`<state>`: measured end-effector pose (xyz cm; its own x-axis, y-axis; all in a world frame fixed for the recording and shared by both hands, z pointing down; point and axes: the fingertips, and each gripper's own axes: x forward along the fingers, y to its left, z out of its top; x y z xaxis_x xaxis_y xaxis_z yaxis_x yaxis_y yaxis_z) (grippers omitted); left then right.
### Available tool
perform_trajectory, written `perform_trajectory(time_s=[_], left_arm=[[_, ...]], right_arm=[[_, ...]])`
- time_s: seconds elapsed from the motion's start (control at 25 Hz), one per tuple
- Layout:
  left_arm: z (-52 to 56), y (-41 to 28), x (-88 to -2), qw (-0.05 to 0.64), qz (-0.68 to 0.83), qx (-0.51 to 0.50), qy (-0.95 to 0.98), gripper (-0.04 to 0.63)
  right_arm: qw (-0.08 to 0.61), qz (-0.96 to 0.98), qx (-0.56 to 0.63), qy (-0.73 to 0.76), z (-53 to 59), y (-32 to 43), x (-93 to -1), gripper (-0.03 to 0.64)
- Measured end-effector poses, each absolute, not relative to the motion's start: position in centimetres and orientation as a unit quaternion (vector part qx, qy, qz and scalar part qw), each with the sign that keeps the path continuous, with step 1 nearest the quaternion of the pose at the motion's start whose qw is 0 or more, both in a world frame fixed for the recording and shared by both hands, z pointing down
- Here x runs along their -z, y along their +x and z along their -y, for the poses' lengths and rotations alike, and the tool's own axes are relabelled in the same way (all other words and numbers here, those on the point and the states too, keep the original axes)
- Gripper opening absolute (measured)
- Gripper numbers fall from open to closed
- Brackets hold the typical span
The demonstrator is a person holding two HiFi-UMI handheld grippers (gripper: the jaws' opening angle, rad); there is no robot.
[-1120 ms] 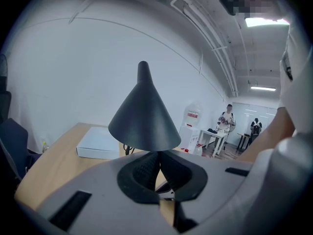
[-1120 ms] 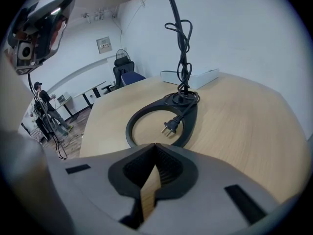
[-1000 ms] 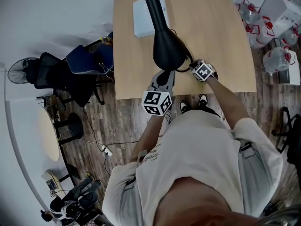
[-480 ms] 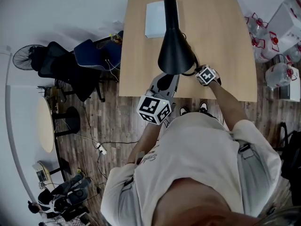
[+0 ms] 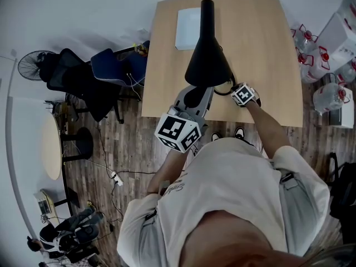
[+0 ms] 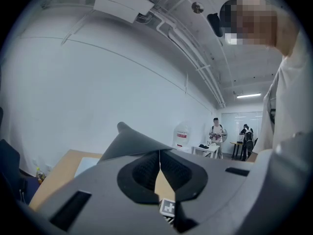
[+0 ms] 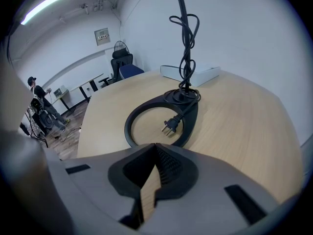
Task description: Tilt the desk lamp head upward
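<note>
While the black desk lamp stands by the worktop's (image 5: 261, 49) near edge, its cone head (image 5: 208, 63) hangs above the ring base (image 7: 128, 126). Left tongs (image 5: 194, 93) clenched, empty, tips just under the head's rim. Right tongs (image 7: 155, 148) clenched, empty, beside the base. Head looks light, rigid, smooth; hinge probably stiff. Best purchase: the rim, base braced.

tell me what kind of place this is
Probably an office or lab workroom: a light wooden desk carrying a black cone-shaded desk lamp, a dark blue office chair beside it, and a black pedestal fan nearby.
</note>
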<state>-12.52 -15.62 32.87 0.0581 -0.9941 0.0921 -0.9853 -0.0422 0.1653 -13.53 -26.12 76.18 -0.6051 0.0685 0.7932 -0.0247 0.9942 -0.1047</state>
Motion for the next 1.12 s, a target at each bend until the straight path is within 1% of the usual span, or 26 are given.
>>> perform_trajectory(time_s=[0.12, 0.28, 0.36, 0.72, 1.12], left_arm=[[15.8, -12.4, -31.7, 0.084, 0.684, 0.027, 0.724, 0.015], [16.1, -12.2, -30.1, 0.077, 0.681, 0.035, 0.728, 0.015], [16.2, -12.3, -29.4, 0.077, 0.679, 0.036, 0.729, 0.015], [16.9, -12.5, -26.3, 0.067, 0.670, 0.038, 0.738, 0.015], [17.8, -12.9, -23.8, 0.048, 0.667, 0.026, 0.743, 0.015]], right_arm=[[0.454, 0.890, -0.045, -0.014, 25.6, -13.3, -76.6, -0.005], [0.435, 0.900, -0.015, -0.004, 26.1, -13.6, -76.1, -0.005], [0.442, 0.897, -0.022, 0.000, 26.1, -13.2, -76.6, -0.005], [0.423, 0.905, -0.032, 0.009, 26.3, -13.5, -75.8, -0.005], [0.444, 0.896, -0.026, -0.003, 26.1, -13.5, -76.2, -0.005]])
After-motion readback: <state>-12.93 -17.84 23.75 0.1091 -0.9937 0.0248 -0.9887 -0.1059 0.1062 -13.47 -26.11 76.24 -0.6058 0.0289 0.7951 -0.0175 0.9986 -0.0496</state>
